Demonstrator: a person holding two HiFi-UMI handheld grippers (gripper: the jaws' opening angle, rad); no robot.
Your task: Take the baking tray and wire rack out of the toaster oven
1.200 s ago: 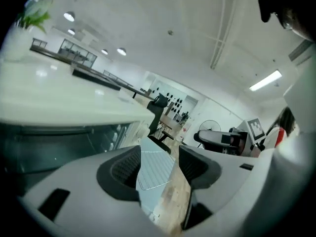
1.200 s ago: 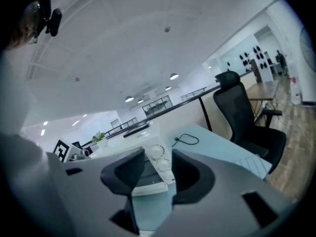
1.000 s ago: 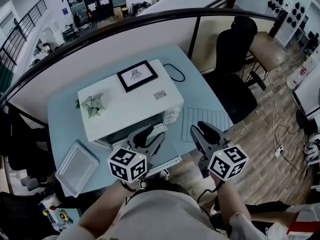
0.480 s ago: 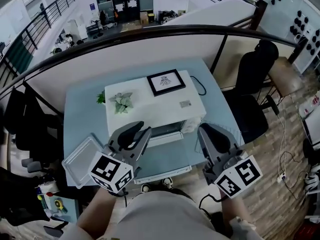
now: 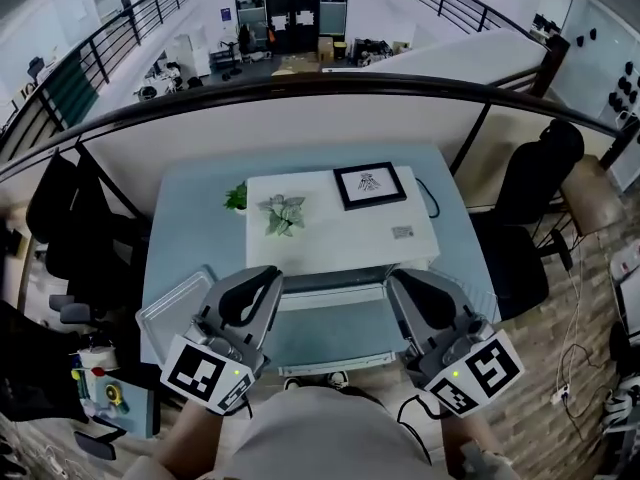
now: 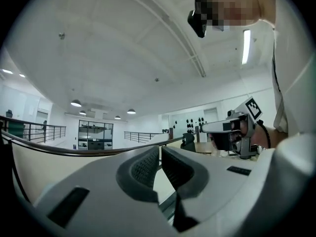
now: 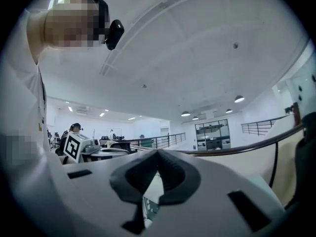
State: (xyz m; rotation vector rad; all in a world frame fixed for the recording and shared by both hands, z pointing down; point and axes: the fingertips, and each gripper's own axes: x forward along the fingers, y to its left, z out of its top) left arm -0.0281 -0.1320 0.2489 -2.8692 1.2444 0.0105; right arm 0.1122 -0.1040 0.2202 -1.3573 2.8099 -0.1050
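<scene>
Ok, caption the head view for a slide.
Left gripper and right gripper, shut and empty, hover before the open oven; the tray lies on the table beside it.

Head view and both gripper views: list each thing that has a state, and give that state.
White toaster oven: glass door lowered open.
Silver metal baking tray: out, flat on the light blue table, empty.
Left gripper: just closed, shut, empty.
Right gripper: just closed, shut, empty.
</scene>
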